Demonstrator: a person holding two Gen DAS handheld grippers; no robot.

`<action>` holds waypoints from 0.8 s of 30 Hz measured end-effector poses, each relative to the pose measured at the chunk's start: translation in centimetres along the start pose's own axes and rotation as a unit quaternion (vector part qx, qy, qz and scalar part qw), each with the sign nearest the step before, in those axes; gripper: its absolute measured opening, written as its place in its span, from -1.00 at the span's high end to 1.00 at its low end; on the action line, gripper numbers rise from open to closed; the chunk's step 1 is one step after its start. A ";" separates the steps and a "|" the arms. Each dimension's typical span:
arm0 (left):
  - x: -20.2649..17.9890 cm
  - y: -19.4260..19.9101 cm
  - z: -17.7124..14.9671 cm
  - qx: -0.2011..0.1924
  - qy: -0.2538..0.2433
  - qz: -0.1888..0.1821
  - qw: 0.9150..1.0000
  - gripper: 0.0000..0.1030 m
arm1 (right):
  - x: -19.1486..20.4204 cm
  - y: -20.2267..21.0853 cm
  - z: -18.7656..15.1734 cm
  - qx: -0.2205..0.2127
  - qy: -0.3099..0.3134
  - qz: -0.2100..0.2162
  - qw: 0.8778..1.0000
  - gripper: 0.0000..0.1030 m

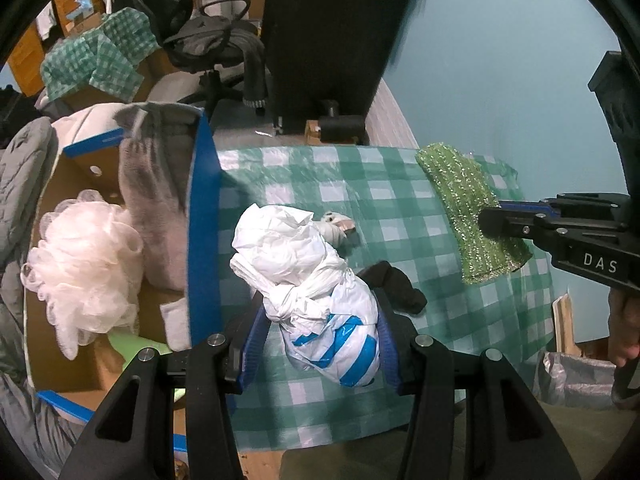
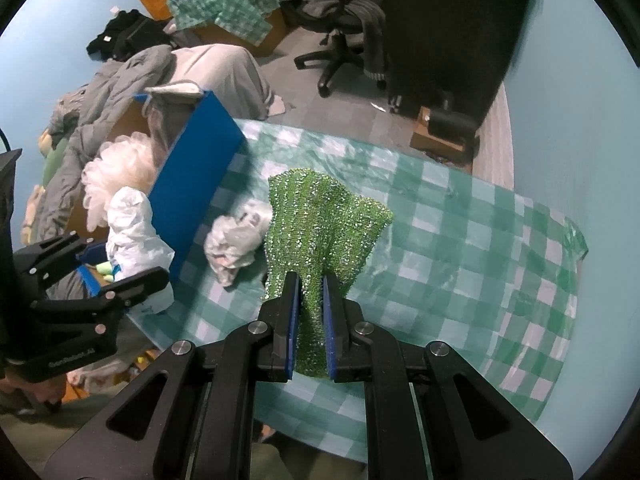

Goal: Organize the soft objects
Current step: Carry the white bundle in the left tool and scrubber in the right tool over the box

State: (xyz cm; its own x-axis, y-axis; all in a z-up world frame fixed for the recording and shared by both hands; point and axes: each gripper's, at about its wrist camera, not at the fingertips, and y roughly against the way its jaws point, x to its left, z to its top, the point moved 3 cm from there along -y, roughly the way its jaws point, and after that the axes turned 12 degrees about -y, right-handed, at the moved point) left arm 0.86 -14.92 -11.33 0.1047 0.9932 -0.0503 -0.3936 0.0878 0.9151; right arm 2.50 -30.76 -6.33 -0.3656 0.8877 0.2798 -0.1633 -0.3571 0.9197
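Left wrist view: looks down close along its fingers over the checkered tablecloth [image 1: 400, 208], blue-edged cardboard box [image 1: 204, 240] at left.
Right wrist view: faces the same cloth from the right side, seemingly higher.
Shared: tablecloth, box, office chair [image 2: 340, 20].

Beside your cardboard box [image 1: 204, 216] you have one plastic bag [image 1: 316, 280], one green cloth [image 2: 320, 224], one black sock [image 1: 396, 286]; inside it, one loofah [image 1: 84, 256].
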 end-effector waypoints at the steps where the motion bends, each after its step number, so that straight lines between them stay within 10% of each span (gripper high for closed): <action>1: 0.1 0.2 0.0 -0.001 0.002 0.001 1.000 0.03 | 0.4 0.1 0.2 -0.002 0.002 0.002 1.000 0.81; 24: 6.1 3.4 -2.4 -0.015 0.071 0.031 0.997 0.03 | 8.4 0.1 2.4 -0.011 0.061 0.046 0.997 0.81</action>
State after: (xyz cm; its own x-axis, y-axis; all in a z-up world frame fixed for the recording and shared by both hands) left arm -2.08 -8.41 -9.50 -0.0491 0.9974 -0.0523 -0.4224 0.0267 0.9060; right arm 1.64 -22.61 -3.26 -0.4889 0.8095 0.3251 -0.1442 -0.4425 0.8851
